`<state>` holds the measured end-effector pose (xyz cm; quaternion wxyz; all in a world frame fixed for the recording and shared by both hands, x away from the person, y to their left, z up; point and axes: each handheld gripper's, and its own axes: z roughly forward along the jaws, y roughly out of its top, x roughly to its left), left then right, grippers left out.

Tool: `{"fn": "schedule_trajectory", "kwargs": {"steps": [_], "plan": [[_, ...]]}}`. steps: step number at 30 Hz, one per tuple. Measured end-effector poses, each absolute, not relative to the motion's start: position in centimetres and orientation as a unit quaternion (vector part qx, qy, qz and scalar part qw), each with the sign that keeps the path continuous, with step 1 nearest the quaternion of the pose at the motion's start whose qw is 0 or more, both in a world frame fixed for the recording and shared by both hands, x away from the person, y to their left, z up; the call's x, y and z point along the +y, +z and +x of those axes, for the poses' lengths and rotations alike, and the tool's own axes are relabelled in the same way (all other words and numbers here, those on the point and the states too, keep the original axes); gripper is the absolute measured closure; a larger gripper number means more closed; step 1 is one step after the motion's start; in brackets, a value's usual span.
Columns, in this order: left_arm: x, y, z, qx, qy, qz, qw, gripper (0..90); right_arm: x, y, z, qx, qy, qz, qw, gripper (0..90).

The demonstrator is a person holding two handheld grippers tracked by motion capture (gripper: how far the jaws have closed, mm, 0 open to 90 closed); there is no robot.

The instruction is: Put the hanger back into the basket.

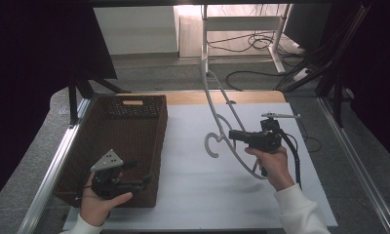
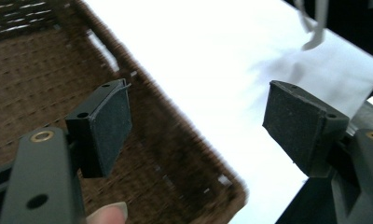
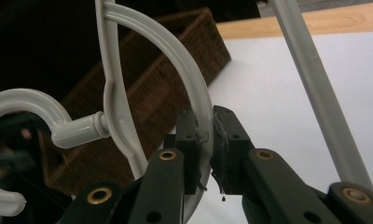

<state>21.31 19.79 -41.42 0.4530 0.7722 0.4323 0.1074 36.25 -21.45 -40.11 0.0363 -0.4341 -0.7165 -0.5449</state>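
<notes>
A white plastic clothes hanger (image 1: pixel 217 105) stands tilted above the white table sheet (image 1: pixel 198 180), its hook (image 1: pixel 211 144) low and pointing left. My right gripper (image 1: pixel 232 135) is shut on one curved shoulder of the hanger. In the right gripper view the two pads pinch that curved arm (image 3: pixel 184 60) at the right gripper (image 3: pixel 205 126). My left gripper (image 1: pixel 139 172) is held over the near right corner of the brown wicker basket (image 1: pixel 129 126). Its jaws stand wide apart in the left gripper view, with nothing between them at the left gripper (image 2: pixel 198 116), and the basket rim (image 2: pixel 175 126) lies below.
The basket takes up the table's left side and looks empty inside (image 2: pixel 31 79). A wooden strip (image 1: pixel 251 96) borders the far edge. Metal rails (image 1: pixel 51 170) run along both sides. Cables (image 1: pixel 256 44) and a white frame leg (image 1: pixel 278 44) are on the floor beyond.
</notes>
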Motion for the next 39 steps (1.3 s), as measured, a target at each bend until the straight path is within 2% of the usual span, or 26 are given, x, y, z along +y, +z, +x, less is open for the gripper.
{"fn": "schedule_trajectory", "kwargs": {"steps": [6, 12, 30, 39], "plan": [[17.1, -40.7, 22.0, 0.410, 0.079, 0.773, 0.477, 23.6, -21.4, -40.2, 36.3, -0.677, -0.581, -0.450, 0.050, 81.7], [13.7, -40.6, 23.5, 0.391, 0.043, 0.771, 0.501, 28.3, -21.3, -40.7, 36.2, -0.657, -0.593, -0.461, 0.071, 81.7], [5.5, -43.2, 27.4, 0.368, -0.061, 0.733, 0.569, 37.3, -21.4, -41.1, 36.0, -0.616, -0.622, -0.472, 0.102, 81.7], [3.3, -44.5, 29.2, 0.344, -0.053, 0.734, 0.584, 45.2, -21.3, -41.5, 36.0, -0.590, -0.639, -0.477, 0.127, 81.7]]}}
